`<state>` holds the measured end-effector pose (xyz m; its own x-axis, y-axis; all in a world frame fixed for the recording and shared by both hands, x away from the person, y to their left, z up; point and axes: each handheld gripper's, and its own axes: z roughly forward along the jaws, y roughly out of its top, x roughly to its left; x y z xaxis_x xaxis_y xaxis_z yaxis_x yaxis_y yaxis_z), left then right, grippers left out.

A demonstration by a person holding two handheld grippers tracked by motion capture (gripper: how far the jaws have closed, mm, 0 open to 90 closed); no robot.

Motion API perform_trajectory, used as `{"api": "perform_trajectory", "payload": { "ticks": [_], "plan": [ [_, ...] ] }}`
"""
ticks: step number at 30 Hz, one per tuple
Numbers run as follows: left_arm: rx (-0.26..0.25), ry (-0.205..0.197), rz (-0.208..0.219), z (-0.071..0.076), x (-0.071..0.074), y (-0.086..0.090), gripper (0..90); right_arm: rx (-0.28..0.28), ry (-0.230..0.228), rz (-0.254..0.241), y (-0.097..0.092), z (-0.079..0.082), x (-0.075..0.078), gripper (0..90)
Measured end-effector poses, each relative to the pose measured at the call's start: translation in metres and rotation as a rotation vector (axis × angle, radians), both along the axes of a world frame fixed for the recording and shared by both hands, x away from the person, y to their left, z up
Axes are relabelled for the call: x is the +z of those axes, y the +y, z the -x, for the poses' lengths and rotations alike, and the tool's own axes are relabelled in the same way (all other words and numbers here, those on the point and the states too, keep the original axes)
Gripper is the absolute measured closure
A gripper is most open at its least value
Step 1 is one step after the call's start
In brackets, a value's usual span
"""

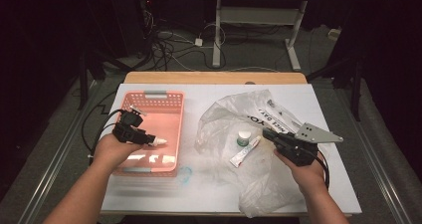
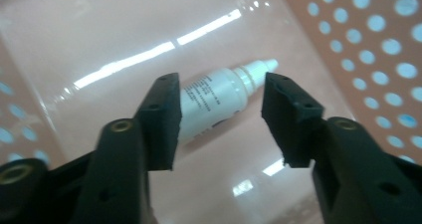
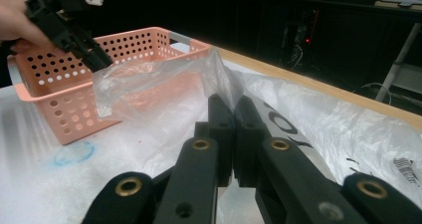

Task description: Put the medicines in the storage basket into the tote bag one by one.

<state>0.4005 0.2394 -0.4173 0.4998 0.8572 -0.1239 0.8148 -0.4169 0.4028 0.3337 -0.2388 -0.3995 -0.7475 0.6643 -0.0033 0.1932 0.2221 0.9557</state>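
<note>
Left gripper view: bottle [image 2: 219,97] base hidden behind left gripper [image 2: 221,117] pad.

I see a dark room around a white-topped table [image 1: 298,194] with a wooden far edge. Beyond it stands a desk frame [image 1: 217,30] on pale legs, with cables [image 1: 169,47] tangled over the grey floor [image 1: 259,55] at far left. Metal rails [image 1: 59,149] run along both sides, and light from above glares on the tabletop
</note>
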Motion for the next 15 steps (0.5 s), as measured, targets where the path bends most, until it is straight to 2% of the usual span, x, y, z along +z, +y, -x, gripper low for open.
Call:
{"api": "perform_trajectory", "payload": {
  "ticks": [2,4,8,10,12,15],
  "plan": [
    [-0.023,-0.012,-0.006,-0.007,-0.002,0.000,38.6,0.003,0.003,0.001,0.001,0.000,0.000,89.4],
    [-0.047,-0.011,0.004,-0.013,-0.004,0.001,34.9,0.003,0.003,0.003,0.001,0.000,-0.001,89.4],
    [-0.097,0.044,-0.028,-0.021,-0.015,-0.004,29.3,0.000,0.005,0.001,-0.001,0.000,-0.001,89.4],
    [-0.107,0.047,-0.055,-0.024,-0.019,-0.006,29.3,-0.002,0.006,-0.001,-0.002,-0.001,-0.001,89.4],
    [-0.109,0.067,-0.086,-0.027,-0.023,-0.008,29.3,-0.004,0.007,-0.003,-0.002,-0.001,-0.001,89.3],
    [-0.118,0.091,-0.099,-0.030,-0.030,-0.010,29.3,0.000,0.005,0.001,-0.002,-0.001,-0.001,89.3]
  ]
}}
